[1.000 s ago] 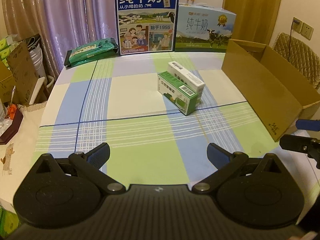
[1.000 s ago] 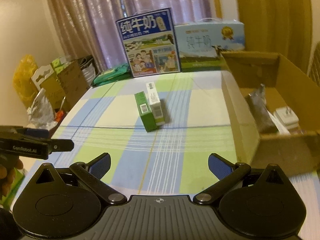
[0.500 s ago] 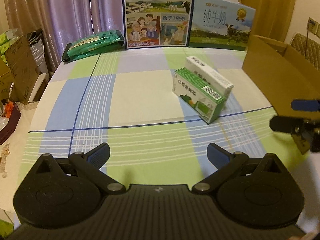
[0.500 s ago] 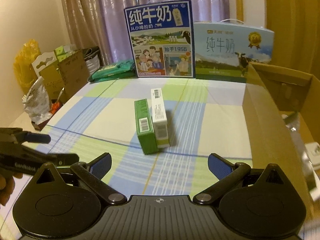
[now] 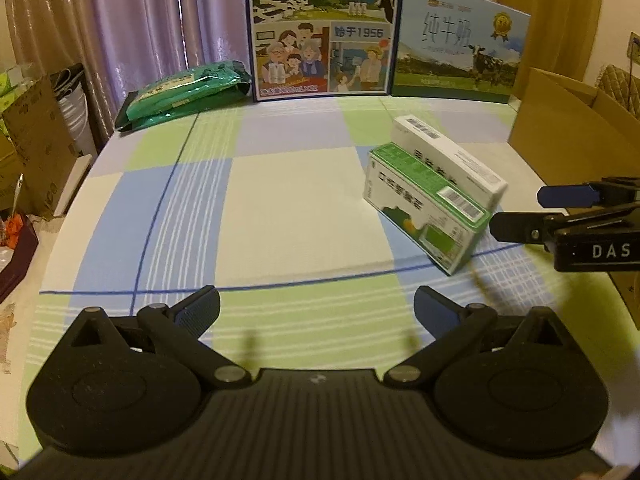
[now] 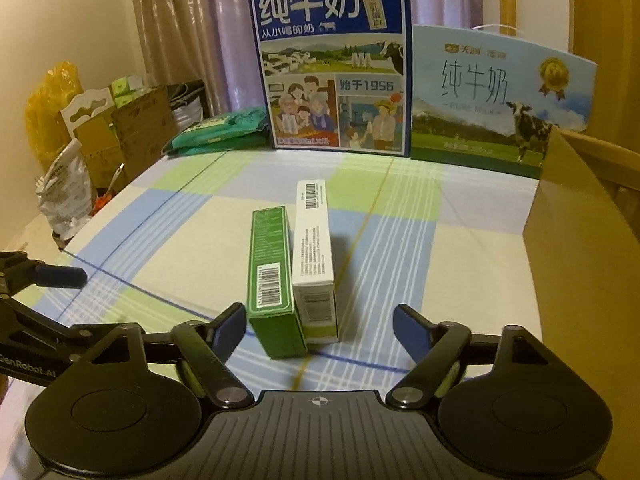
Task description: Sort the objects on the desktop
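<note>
Two slim boxes stand side by side on the checked tablecloth: a green box and, touching it, a white box. My right gripper is open, its fingertips level with the boxes' near ends and one on each side, not touching. In the left wrist view the right gripper comes in from the right edge, just short of the green box's end. My left gripper is open and holds nothing, low over the cloth, left of and nearer than the boxes.
An open cardboard box stands at the table's right side. Two tall milk cartons line the far edge, with green packets at the far left. Bags and cartons sit beyond the left table edge.
Both grippers have moved forward toward the two boxes. The right gripper has closed in until its open fingers flank the boxes' near ends. The boxes have not moved.
</note>
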